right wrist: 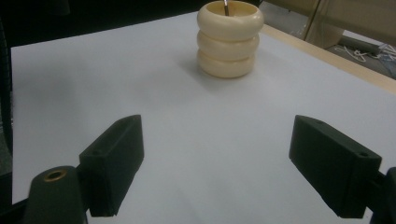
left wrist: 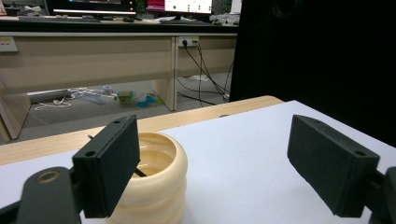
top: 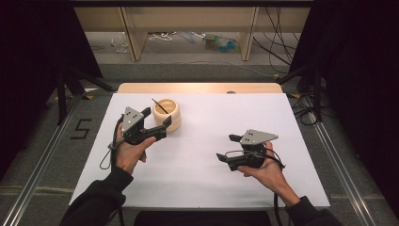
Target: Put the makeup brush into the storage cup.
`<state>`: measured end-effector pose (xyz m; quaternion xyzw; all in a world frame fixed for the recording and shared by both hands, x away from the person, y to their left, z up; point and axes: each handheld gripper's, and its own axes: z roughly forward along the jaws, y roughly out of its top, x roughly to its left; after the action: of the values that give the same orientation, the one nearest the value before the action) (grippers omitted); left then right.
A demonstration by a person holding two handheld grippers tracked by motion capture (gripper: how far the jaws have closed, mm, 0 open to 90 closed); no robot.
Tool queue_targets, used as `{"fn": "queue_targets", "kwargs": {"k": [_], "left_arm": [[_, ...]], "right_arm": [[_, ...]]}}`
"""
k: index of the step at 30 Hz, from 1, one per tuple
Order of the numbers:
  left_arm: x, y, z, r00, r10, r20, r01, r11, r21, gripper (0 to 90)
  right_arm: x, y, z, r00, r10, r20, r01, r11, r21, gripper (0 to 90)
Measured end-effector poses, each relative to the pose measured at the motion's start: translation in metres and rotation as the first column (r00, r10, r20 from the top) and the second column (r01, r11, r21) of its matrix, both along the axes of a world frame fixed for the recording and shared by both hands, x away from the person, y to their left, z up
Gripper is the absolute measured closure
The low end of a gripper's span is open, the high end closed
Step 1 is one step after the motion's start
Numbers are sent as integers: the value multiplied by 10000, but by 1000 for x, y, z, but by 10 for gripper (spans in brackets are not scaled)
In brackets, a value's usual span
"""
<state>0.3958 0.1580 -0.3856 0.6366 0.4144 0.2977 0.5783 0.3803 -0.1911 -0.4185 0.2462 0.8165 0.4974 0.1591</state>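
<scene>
— Cup point(top: 168, 114) stands at the far left of the white tabletop point(top: 211, 136), with a thin black stick point(top: 159, 106) inside.
— Are the tongs holding it?
— No. Left tongs point(top: 159, 123) are wide open right beside it. Right tongs point(top: 228, 147) are open too, far away.
— Next?
— I think left moves around the cup, then squeezes.

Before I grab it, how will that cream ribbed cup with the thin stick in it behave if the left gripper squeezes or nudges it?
The cream ribbed cup looks rigid, so it probably won't flex between the jaws. Its rounded, glossy ribs may slip unless a pad sits in a groove. It stands squat and upright, so a low push should slide it rather than tip it. The thin stick leans loose inside and will likely rattle or shift.
</scene>
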Motion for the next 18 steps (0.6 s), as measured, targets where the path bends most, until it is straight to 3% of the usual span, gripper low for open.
{"fn": "queue_targets", "kwargs": {"k": [18], "left_arm": [[-39,0,-12,9984,-569,-16,569,9981,216,168]], "right_arm": [[-14,-17,5,9986,-394,364,377,9983,451,182]]}}
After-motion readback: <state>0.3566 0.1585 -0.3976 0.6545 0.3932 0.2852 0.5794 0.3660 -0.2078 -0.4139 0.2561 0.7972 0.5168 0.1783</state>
